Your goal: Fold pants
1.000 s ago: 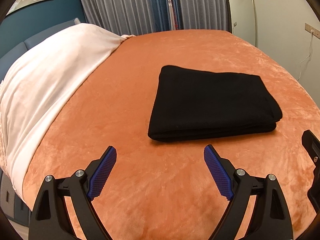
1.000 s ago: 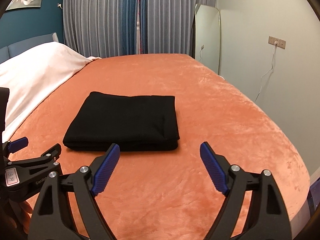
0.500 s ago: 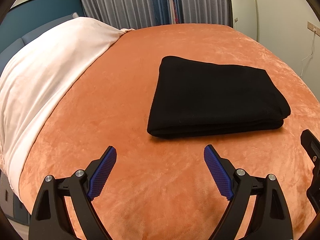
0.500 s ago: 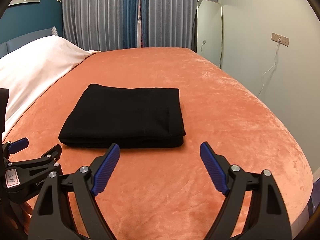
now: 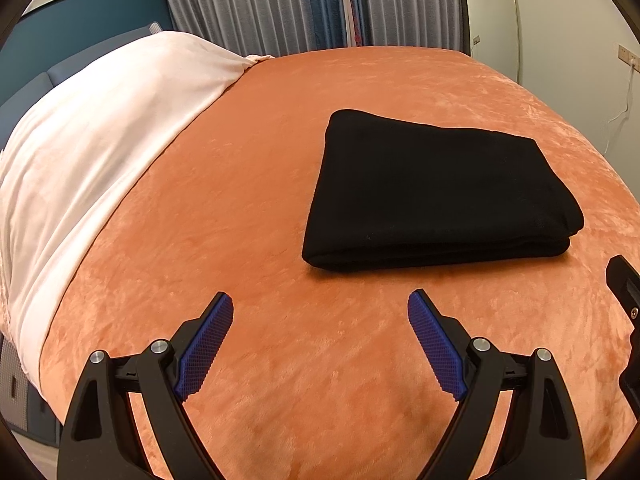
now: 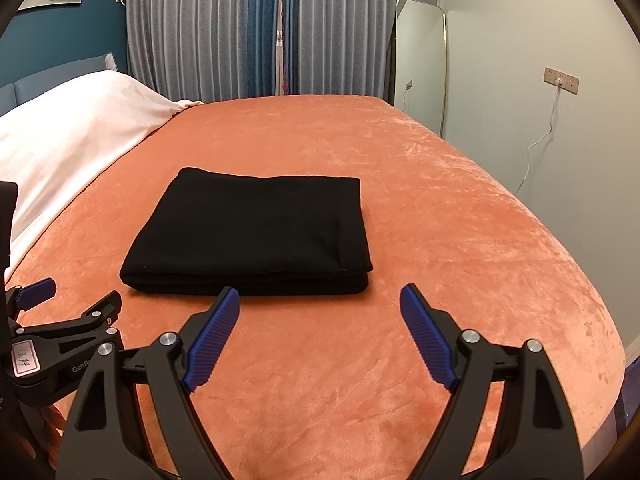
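The black pants (image 5: 432, 188) lie folded into a flat rectangular stack on the orange bed cover (image 5: 248, 208). In the right wrist view the same pants (image 6: 256, 232) sit just beyond my fingertips. My left gripper (image 5: 320, 300) stands open above the cover, short of the stack's near left corner, with nothing between its blue pads. My right gripper (image 6: 320, 294) is open too, hovering before the stack's near right edge, empty. The left gripper's body shows at the left edge of the right wrist view.
A white blanket (image 5: 88, 140) covers the left side of the bed, against a blue headboard (image 6: 48, 84). Grey and blue curtains (image 6: 256, 28) hang behind the bed. A tall mirror (image 6: 420, 68) leans on the right wall, beside a socket with a cable (image 6: 560, 80). The bed's right edge drops off near the wall.
The folded pants look slightly nearer and larger in both views. Both grippers stay open and empty, and the stack has kept its shape.
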Motion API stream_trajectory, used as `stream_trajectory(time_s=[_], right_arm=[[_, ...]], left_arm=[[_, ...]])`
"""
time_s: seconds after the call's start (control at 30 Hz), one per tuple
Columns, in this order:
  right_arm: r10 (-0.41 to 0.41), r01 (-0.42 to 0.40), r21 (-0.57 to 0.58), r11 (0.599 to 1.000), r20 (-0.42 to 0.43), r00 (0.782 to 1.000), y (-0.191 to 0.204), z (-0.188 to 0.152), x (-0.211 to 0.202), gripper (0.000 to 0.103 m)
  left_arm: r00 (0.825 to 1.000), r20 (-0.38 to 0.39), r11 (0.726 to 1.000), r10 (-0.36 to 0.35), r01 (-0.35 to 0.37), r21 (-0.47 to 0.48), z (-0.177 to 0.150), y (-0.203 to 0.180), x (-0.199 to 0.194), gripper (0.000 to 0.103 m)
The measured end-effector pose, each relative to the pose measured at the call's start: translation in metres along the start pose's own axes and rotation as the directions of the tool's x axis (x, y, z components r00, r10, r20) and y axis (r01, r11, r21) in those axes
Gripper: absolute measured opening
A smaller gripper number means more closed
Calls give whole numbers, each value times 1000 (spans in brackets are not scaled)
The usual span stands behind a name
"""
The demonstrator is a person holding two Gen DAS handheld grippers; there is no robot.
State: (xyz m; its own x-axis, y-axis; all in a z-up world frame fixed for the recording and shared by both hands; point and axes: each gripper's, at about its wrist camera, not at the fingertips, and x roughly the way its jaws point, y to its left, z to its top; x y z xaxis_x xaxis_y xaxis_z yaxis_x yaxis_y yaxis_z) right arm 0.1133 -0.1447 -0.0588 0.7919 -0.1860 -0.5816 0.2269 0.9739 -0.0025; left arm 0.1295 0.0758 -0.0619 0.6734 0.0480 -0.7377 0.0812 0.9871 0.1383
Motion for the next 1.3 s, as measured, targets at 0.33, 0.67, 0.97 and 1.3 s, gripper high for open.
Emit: stream_trajectory(time_s=[0.33,0.67,0.97,1.3], right_arm=[[1,-1,2,1000,-3,1000,0,0,-1,80],[1,-1,5,1000,-5,1000,-1,0,-2,80],[0,0,4,1000,-5,1000,-1,0,-1,80],[1,-1,4,1000,-6,1000,-1,0,-2,80]], left_arm=[[1000,-2,1000,-2,2,3,-1,2,-2,87],[1000,-1,1000,-6,6,2,-1,1,-2,87],[1000,0,1000,-4,4,2,-1,0,-3,87],[1000,3,1000,-6,6,-5,0,-2,-4,87]])
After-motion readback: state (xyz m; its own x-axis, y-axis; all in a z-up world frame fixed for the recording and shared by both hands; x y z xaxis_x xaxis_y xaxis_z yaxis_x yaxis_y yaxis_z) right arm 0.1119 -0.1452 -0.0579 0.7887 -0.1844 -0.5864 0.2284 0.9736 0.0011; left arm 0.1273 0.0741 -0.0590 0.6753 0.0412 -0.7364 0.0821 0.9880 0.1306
